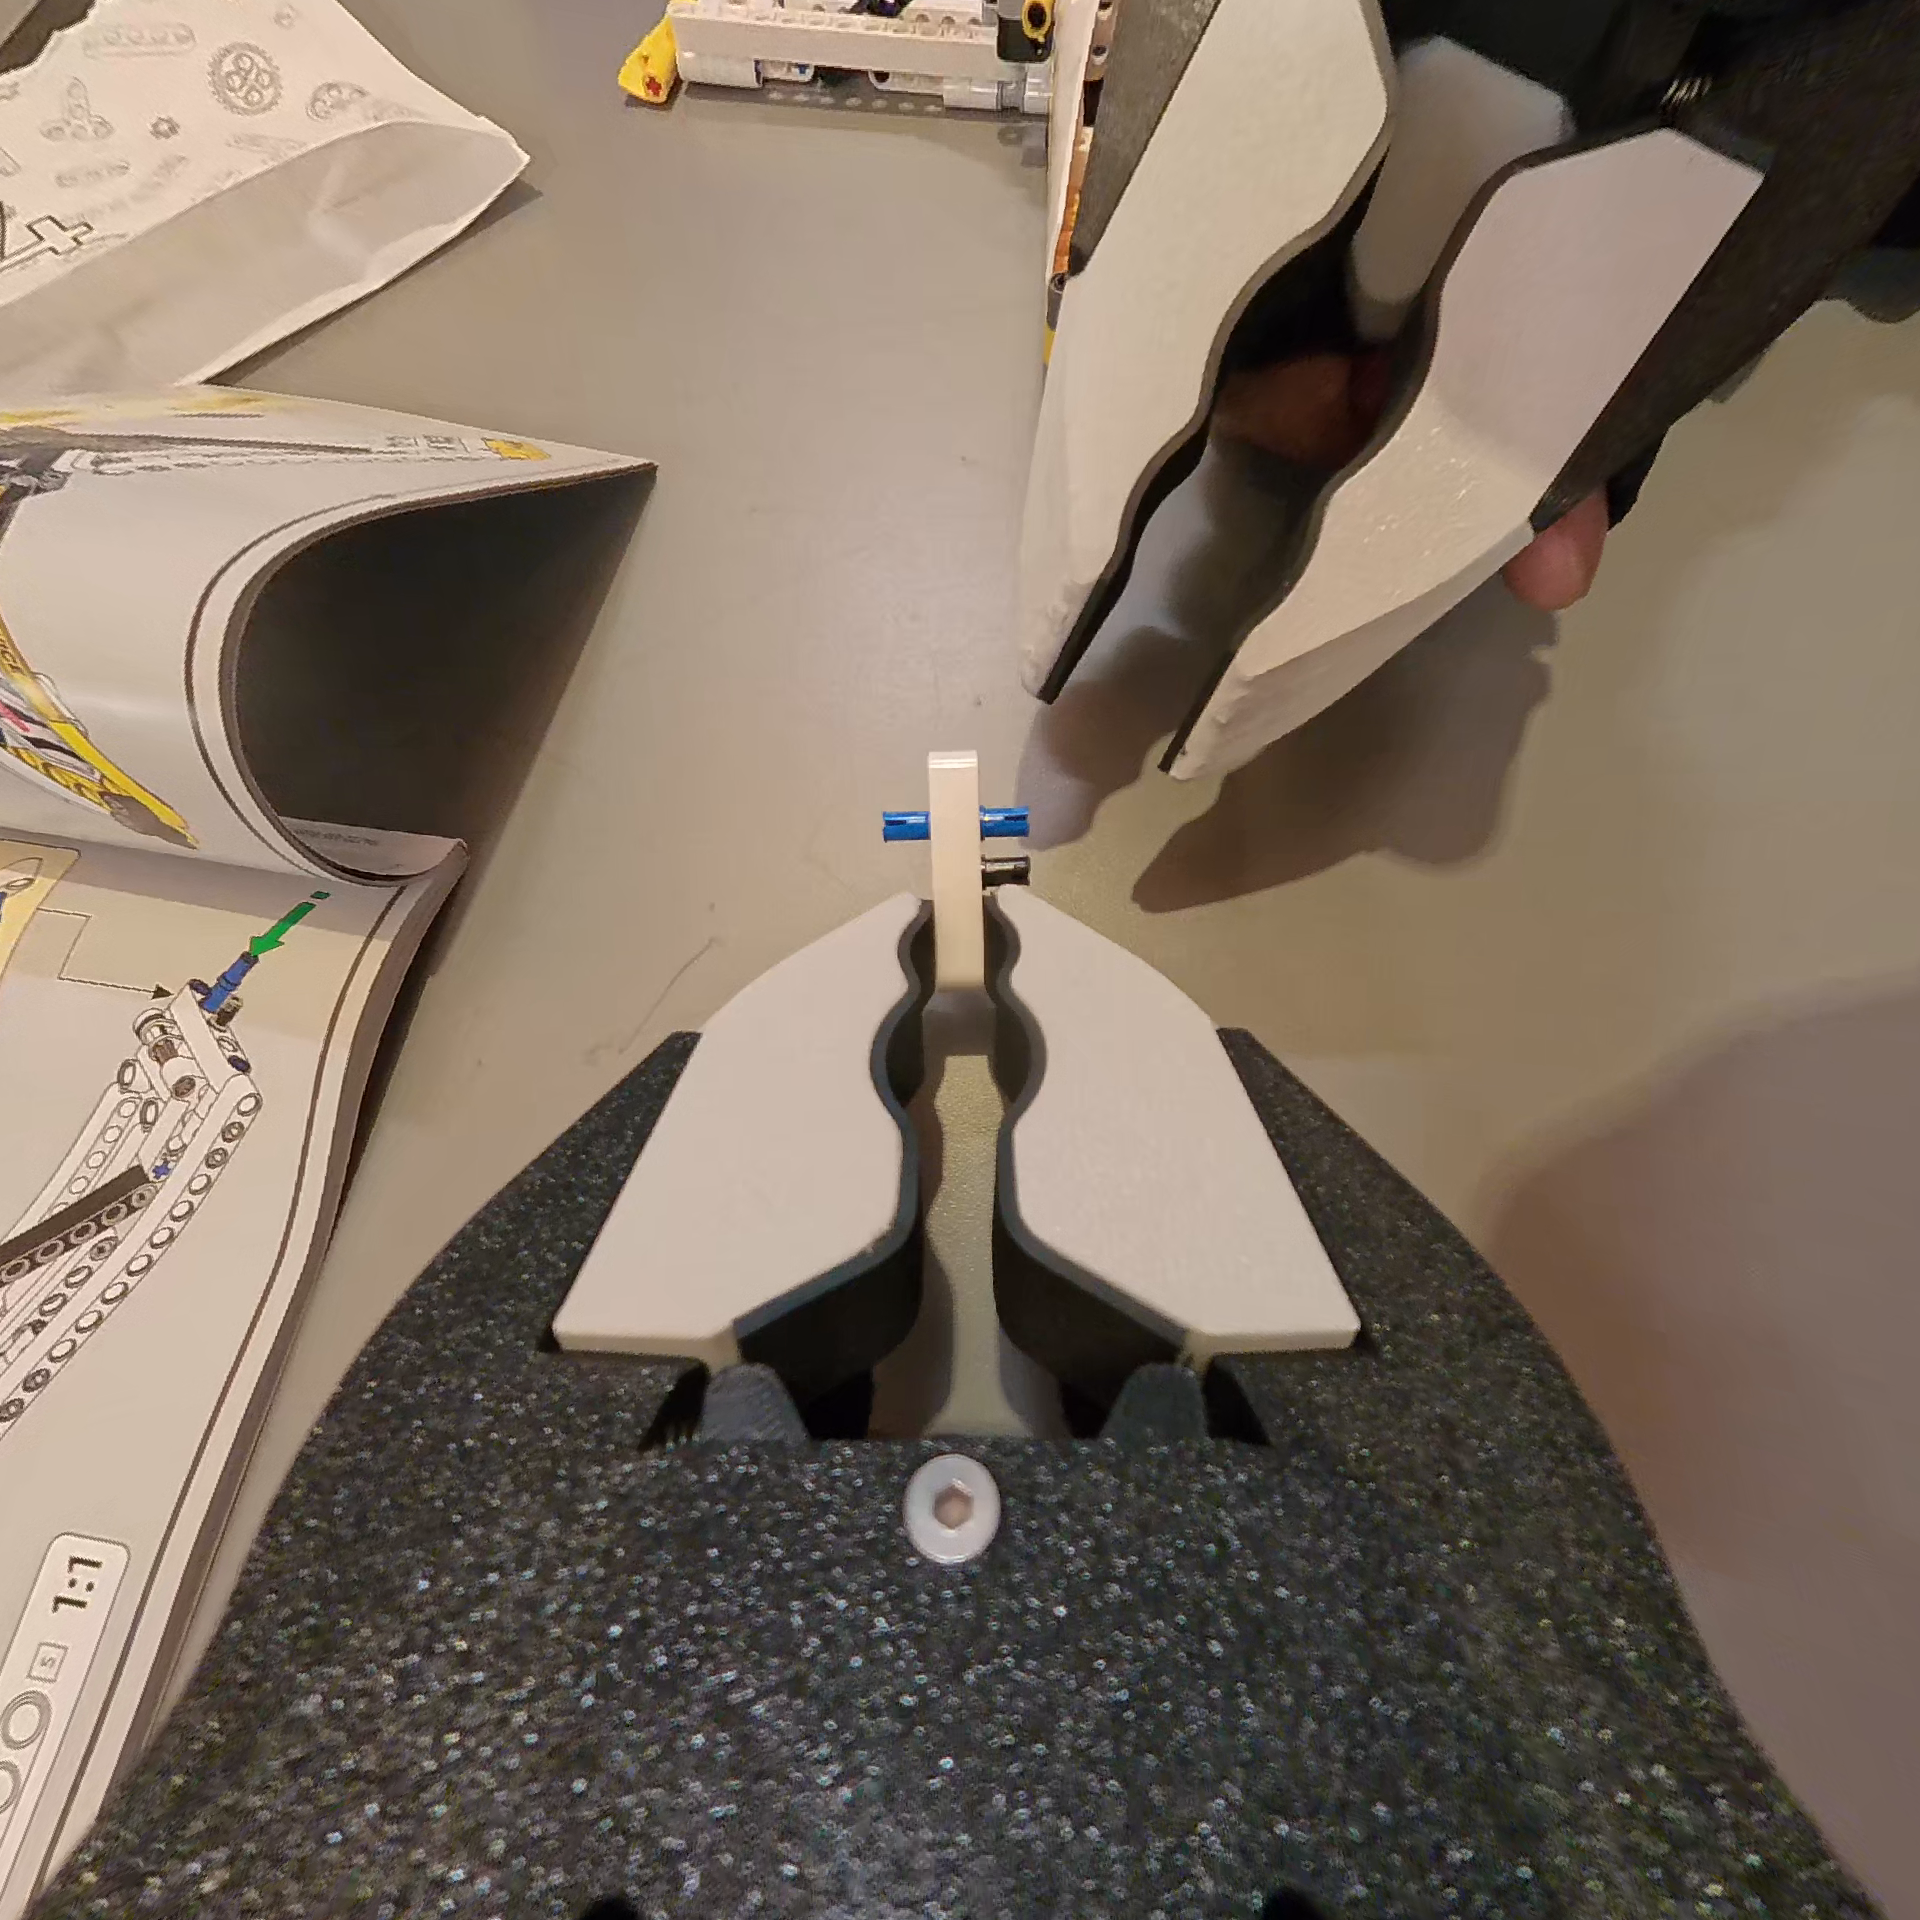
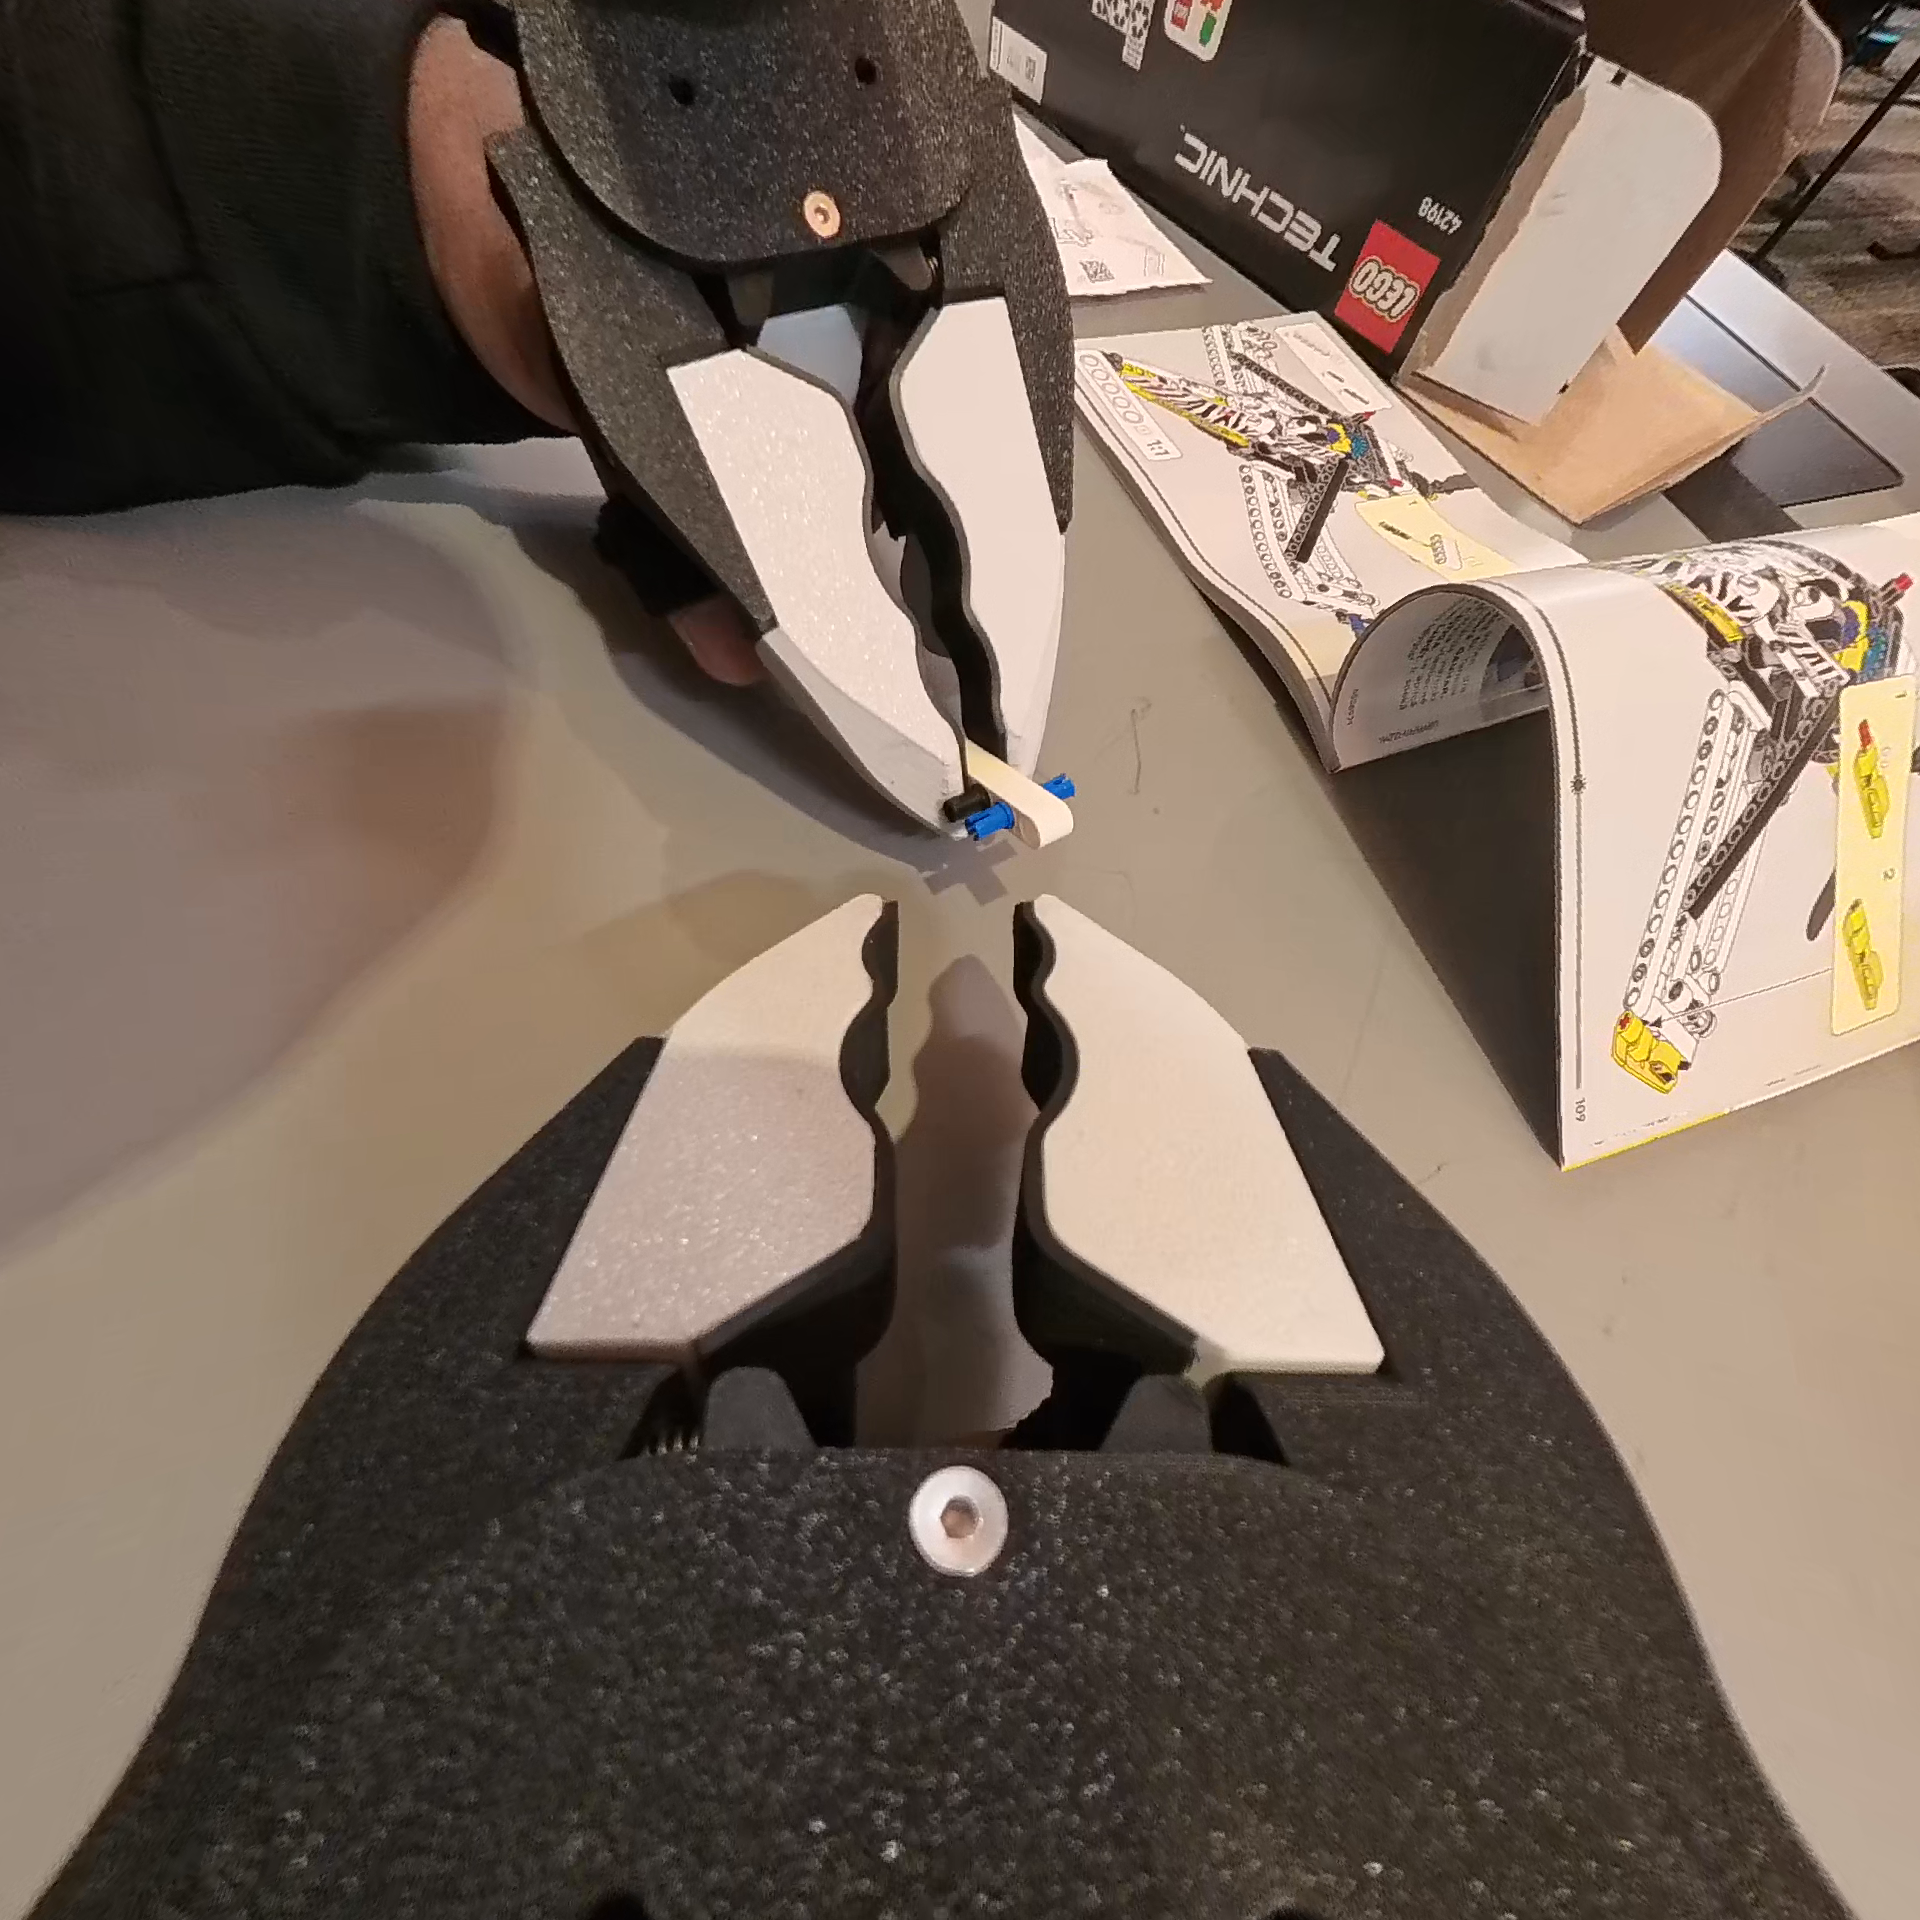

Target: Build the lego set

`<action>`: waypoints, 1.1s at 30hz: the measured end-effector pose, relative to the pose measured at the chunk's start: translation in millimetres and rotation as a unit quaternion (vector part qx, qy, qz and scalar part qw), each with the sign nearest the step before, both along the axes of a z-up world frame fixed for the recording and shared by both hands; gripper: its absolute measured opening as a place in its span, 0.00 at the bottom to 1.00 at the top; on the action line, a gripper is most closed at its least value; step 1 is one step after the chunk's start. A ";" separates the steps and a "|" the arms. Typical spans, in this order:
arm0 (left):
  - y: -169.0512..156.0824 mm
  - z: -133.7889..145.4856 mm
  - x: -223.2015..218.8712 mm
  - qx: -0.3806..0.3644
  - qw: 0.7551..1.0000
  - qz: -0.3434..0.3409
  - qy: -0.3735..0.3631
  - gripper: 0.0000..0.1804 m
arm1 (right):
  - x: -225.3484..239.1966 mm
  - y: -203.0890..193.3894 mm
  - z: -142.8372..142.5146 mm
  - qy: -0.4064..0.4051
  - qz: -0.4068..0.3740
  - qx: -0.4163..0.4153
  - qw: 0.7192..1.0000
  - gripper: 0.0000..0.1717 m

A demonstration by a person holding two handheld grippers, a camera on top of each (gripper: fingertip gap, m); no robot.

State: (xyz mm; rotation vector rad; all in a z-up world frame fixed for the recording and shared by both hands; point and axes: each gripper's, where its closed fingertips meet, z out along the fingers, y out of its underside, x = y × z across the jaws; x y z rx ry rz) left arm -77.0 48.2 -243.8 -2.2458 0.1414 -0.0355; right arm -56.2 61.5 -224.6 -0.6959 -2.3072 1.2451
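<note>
My left gripper point(image 1: 958, 909) is shut on a thin white beam point(image 1: 956, 842) that stands out past its fingertips. A blue pin point(image 1: 902, 825) runs through the beam near its end, and a black pin point(image 1: 1006, 870) sticks out on the right just below it. The right wrist view shows the same gripper point(image 2: 987, 779) coming in from above, with the white beam point(image 2: 1034, 808), blue pin point(image 2: 987, 821) and black pin point(image 2: 961, 805) at its tips. My right gripper point(image 2: 951, 909) is open and empty, its tips a short way in front of the beam. It also shows in the left wrist view point(image 1: 1117, 717), above and to the right.
An open instruction booklet point(image 1: 208, 935) lies at the left, with a printed paper bag point(image 1: 208, 156) behind it. A white and yellow brick assembly point(image 1: 852, 52) stands at the far edge of the grey table point(image 1: 779, 364). A black product box point(image 2: 1351, 156) and an open cardboard box point(image 2: 1610, 364) stand behind the booklet point(image 2: 1558, 727). Only a small space, under 4 cm, lies between the two pairs of fingers.
</note>
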 end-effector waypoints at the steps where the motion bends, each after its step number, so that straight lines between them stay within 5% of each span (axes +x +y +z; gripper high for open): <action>1: 0.0 0.0 -0.1 0.000 1.000 0.000 0.000 0.04 | 0.0 0.0 -0.2 0.000 0.000 0.000 1.000 0.12; 11: 0.7 0.4 -1.0 0.001 1.000 0.003 0.010 0.04 | 0.1 0.0 -0.3 -0.002 0.001 -0.001 1.000 0.12; 18: -0.8 -7.5 -7.8 -0.026 0.996 0.007 0.085 0.04 | -0.2 0.4 -0.8 -0.006 0.000 -0.001 1.000 0.12; 33: -1.6 -9.8 -8.4 -0.034 0.996 0.008 0.088 0.04 | -0.3 0.5 -1.1 -0.007 0.000 -0.001 1.000 0.12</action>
